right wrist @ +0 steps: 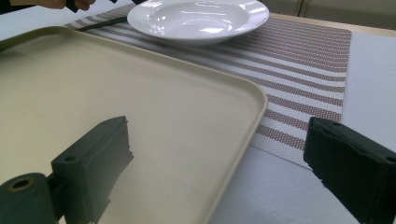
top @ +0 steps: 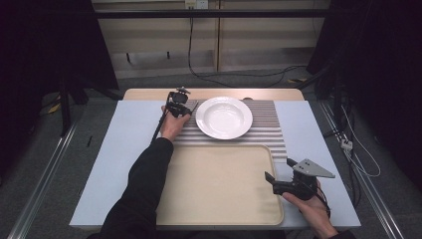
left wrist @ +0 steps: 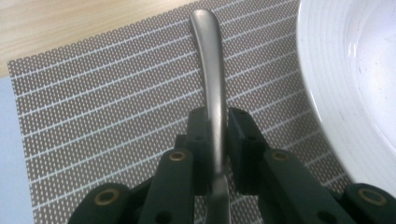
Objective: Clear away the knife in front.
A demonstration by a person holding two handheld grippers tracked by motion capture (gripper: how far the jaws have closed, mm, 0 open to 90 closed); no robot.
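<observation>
Left gripper (left wrist: 215,140): it is closed on a metal handle (left wrist: 211,70), one jaw on each side of it. In the high view this gripper (top: 177,105) sits at the far left corner of the mat, just beside the plate.
Handle: a slim, brushed-metal piece of cutlery. Its rounded end points away from the gripper, above the mat. I cannot tell what kind of cutlery it is, because the other end is hidden under the jaws. I also cannot tell if it touches the mat.
Right gripper (right wrist: 219,172): the jaws are wide apart and hold nothing. The left jaw is over the tray, the right jaw is over the table beside the tray corner. In the high view this gripper (top: 281,175) is at the near right edge of the tray, in the person's right hand (top: 309,206).
Plate (top: 224,117): white, deep, round and empty. It stands on the mat, to the right of the left gripper.
Mat (top: 268,127): striped, woven, brown and white. It lies at the far side of the table, and the tray covers its near edge.
Tray (top: 219,184): beige, with rounded corners and nothing on it, near the person.
Table (top: 124,144): pale blue-grey surface, with a wooden strip at the far edge.
Left arm (top: 144,179): it is in a black sleeve and reaches forward across the left edge of the tray.
</observation>
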